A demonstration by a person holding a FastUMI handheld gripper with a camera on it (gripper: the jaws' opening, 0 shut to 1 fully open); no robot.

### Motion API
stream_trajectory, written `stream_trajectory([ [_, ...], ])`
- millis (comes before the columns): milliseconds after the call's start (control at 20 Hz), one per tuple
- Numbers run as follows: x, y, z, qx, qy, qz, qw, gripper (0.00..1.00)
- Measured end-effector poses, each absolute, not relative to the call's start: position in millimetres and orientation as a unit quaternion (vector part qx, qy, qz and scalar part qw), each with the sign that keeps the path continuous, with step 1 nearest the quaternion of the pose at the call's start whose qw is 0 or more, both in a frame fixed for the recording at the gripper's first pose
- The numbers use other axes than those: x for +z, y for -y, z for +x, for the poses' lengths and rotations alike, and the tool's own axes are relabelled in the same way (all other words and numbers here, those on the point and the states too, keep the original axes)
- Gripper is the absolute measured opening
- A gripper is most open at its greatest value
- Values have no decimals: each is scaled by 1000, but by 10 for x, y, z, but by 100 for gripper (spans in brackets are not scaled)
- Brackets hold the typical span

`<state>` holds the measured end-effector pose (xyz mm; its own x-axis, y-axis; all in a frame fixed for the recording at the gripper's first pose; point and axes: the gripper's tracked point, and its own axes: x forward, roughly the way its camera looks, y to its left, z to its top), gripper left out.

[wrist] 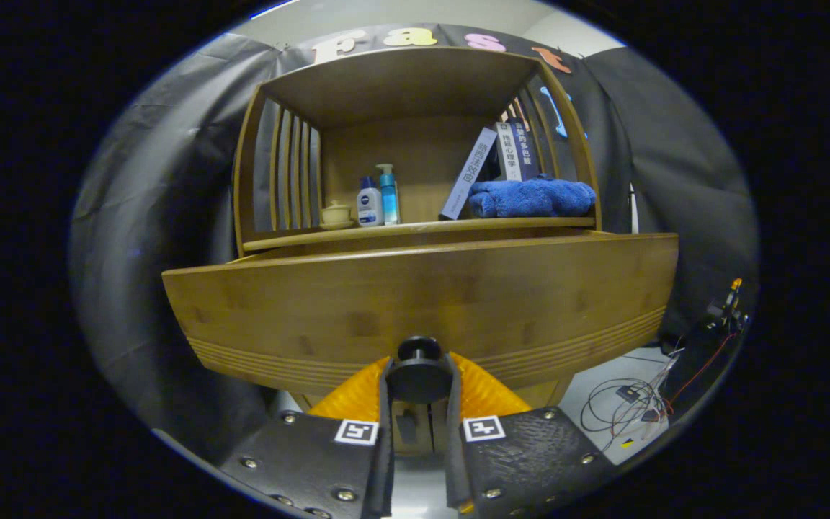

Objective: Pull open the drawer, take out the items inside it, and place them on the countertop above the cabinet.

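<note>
Wooden cabinet with a worktop set under an open, slatted-sided hutch. Resting on the worktop, from the left: a small lidded cup, a white bottle touching a blue pump bottle, a pale book leaning toward dark upright books, and a folded blue towel just in front of these. Below, on the floor, a tangle of wires.

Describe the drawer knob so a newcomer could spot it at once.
Start at the bamboo cabinet with its open shelf, then drop to the wide drawer front below. At its lower middle sits the knob, between the gripper fingers, which are shut on it. It is the only round dark piece on the plain wood.
</note>
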<state>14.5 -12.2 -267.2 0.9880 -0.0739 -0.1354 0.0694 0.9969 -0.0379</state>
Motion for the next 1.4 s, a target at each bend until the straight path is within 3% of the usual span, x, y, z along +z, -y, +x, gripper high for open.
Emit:
stream_trajectory([
  [500, -2715, -5, -92, -32, -85, -2, 996, 29],
  [700, -2733, -11, -111, -31, -130, 24, 991, 29],
  [1050, -2114, -36, -162, -53, -107, 68, 991, 99],
  [1400, -1790, 55, -14, -67, -129, 23, 989, 99],
])
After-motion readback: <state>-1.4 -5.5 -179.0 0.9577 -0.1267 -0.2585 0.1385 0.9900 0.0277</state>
